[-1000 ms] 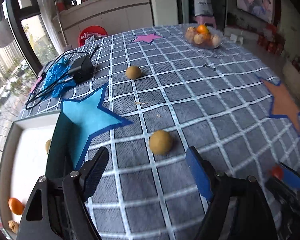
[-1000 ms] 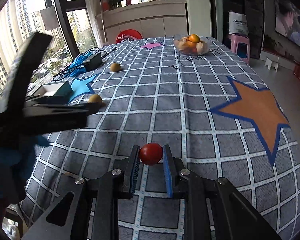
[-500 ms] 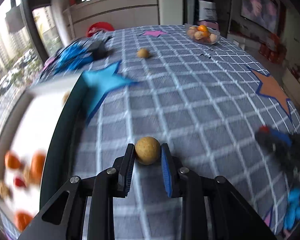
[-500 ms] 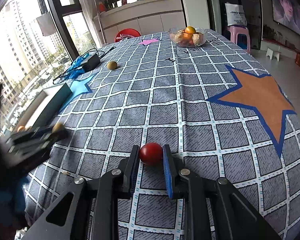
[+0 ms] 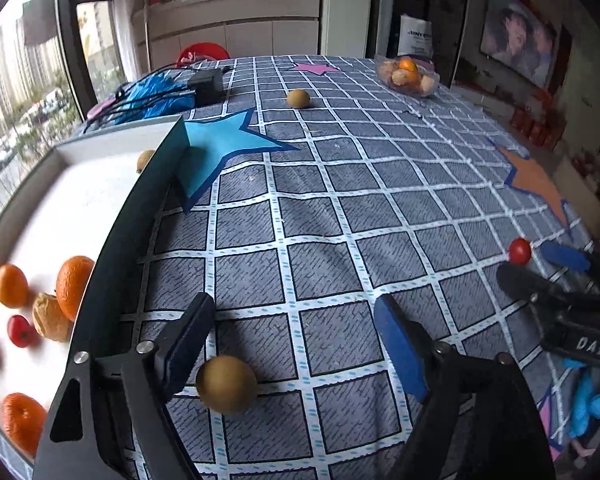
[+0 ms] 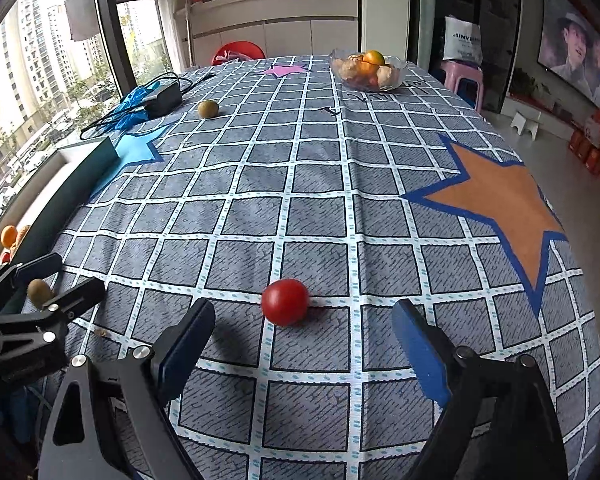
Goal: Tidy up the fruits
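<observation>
While both pairs of jaws stand wide, having just been opening, each has a fruit between its fingers with no pad pressing on it; the left gripper [image 5: 296, 340] has a round, matte, brownish-yellow fruit [image 5: 226, 384] just beside its left finger, on the checked cloth of the worktop [image 5: 380, 184]; the right gripper [image 6: 304, 342] has a small, glossy red tomato [image 6: 285, 301] lying free on the cloth between its fingertips, nearer the middle of the gap. Left of the left gripper stands a white tray [image 5: 100, 144] with a dark outer wall, touching a blue star patch [image 5: 220, 140]; inside it lie three oranges [image 5: 74, 286], a small red fruit [image 5: 20, 331], walnuts [image 5: 51, 318] and, at its far end, another brownish fruit half hidden by the wall. Farther out a second brownish-yellow fruit [image 6: 208, 109] rests alone on the cloth; beyond it, near the far edge, a clear glass bowl [image 6: 366, 70] holds an orange on top of paler fruits, which are too small to name.
</observation>
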